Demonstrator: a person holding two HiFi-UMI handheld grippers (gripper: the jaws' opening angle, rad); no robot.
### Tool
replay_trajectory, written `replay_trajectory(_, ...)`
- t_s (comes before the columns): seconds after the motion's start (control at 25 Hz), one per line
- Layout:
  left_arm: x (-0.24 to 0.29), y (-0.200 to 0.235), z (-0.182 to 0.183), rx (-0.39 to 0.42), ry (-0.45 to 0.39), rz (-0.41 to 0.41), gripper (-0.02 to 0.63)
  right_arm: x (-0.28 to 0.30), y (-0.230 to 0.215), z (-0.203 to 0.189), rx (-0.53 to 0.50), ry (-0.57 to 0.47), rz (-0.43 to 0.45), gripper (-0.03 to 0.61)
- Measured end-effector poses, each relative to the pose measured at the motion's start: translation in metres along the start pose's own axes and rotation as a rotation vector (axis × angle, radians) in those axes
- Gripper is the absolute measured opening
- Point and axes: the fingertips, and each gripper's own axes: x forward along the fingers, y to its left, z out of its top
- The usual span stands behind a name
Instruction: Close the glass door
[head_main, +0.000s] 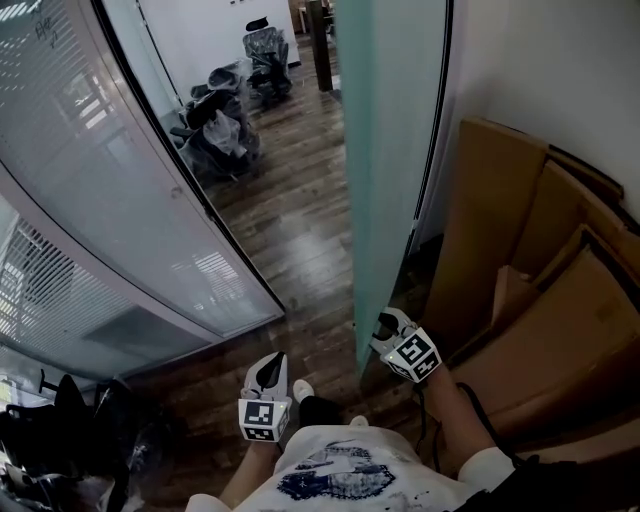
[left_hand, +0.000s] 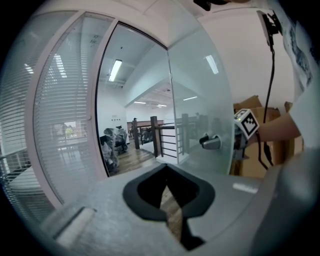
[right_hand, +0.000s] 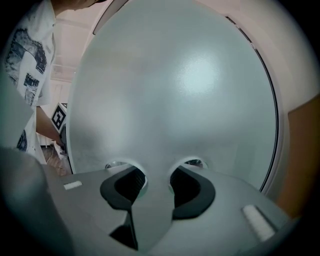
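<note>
Two grippers are low in the head view, at the near edge of the wooden floor. The glass door is frosted and stands open, its free edge turned toward the person and its far side running back toward the right wall. The right gripper is against the door's right face, its jaws clamped on the door handle, a grey bar that fills the gap between the black pads in the right gripper view. The left gripper hangs to the left of the door's edge, apart from it, with its jaws together and holding nothing; only floor shows through the slit behind their tips. From the left gripper view a matching lever shows on the door's left face, with the right gripper's marker cube just past the edge. Cardboard sheets lean against the right wall behind the door. A curved glazed partition with blinds lines the left side, and wrapped chairs stand farther along the floor.
</note>
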Motion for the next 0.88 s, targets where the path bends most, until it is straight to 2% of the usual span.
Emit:
replay_trajectory(0.4,0.012,0.012,-0.001,-0.012,0.007,-0.012,0.002,0.024,0.004,0.012,0.003,0.012,-0.022,0.158)
replay_trajectory(0.88,0.026,0.047,-0.011,-0.046,0.031,0.003,0.002,0.074,0.009,0.025,-0.006,0.028,-0.052,0.158)
